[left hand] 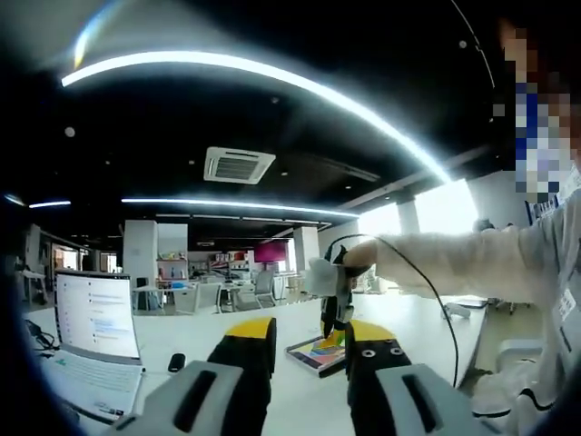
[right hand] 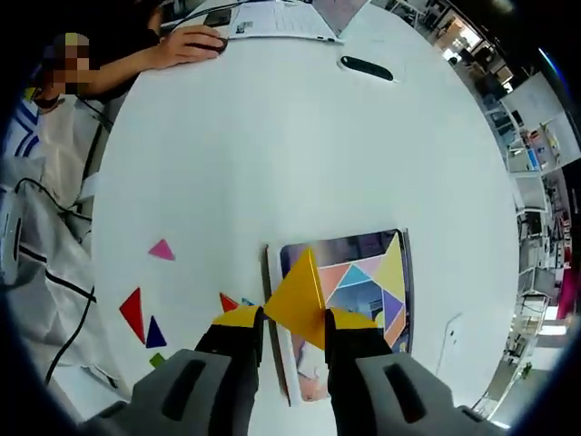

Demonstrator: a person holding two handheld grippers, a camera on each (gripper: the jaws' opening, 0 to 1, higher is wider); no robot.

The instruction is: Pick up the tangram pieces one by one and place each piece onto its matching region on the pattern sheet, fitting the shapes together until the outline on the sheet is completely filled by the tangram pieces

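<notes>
In the right gripper view my right gripper is shut on a large yellow triangle, held over the left edge of the pattern sheet. The sheet lies on the white table and shows a coloured tangram figure. Loose pieces lie to its left: a pink triangle, a red triangle, a dark blue triangle, a green piece and an orange piece. The left gripper view has my left gripper open, raised and level, with nothing between its fingers. Beyond it, a hand holds the right gripper above the sheet.
An open laptop and a black mouse sit on the table's left side. A person's hand rests on a mouse at the far edge, near papers and a black object. A cable hangs from the right gripper.
</notes>
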